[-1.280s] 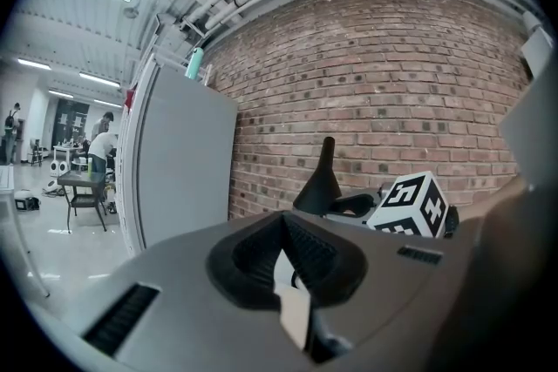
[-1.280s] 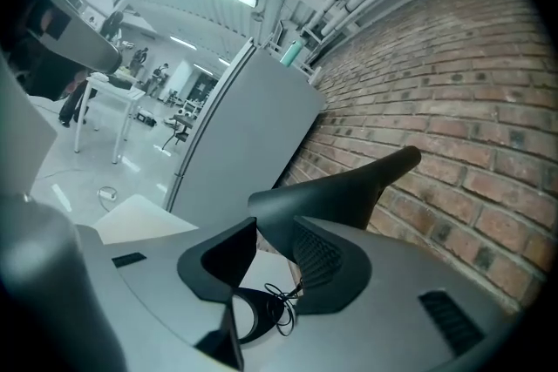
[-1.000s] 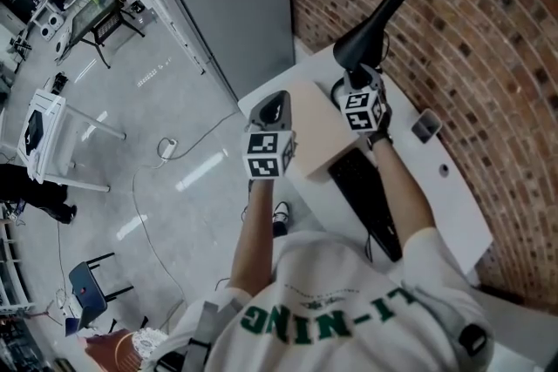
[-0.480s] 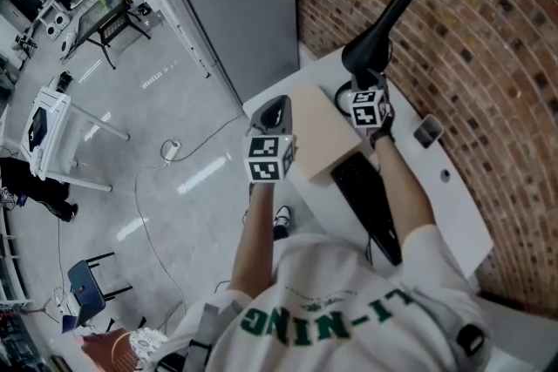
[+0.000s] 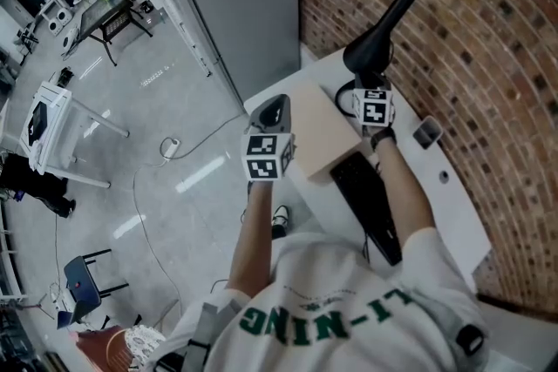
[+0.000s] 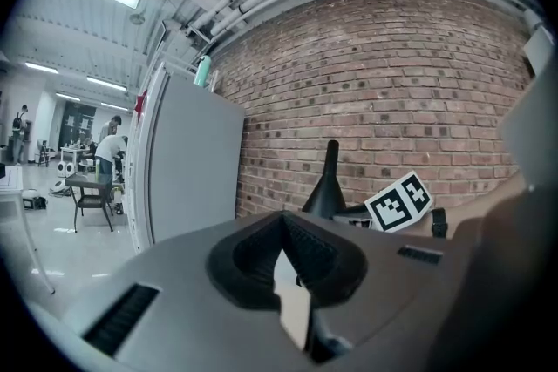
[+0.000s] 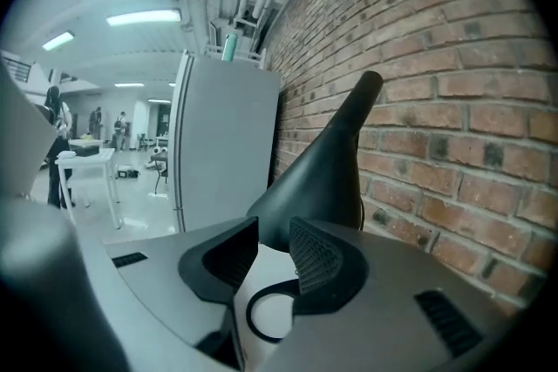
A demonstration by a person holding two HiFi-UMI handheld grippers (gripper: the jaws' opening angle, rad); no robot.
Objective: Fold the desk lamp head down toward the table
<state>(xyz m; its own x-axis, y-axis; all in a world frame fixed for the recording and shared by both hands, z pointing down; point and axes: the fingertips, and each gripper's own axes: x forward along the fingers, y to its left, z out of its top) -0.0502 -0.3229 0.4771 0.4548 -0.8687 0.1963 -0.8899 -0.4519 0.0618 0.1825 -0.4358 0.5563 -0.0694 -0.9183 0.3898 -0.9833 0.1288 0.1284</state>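
Just now the right hand-held gripper (image 7: 264, 241) rolled, wide empty jaws narrowing — lamp head (image 7: 324, 170) at 12 o'clock, ungrasped; left hand-held gripper (image 6: 281, 231) closed, empty.

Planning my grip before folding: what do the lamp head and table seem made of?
Lamp head: matte black, a smooth cone with soft, dull highlights. It could be plastic or coated metal; the look leaves that open.
Table: smooth white top, flat and uniform, likely laminate or painted board.
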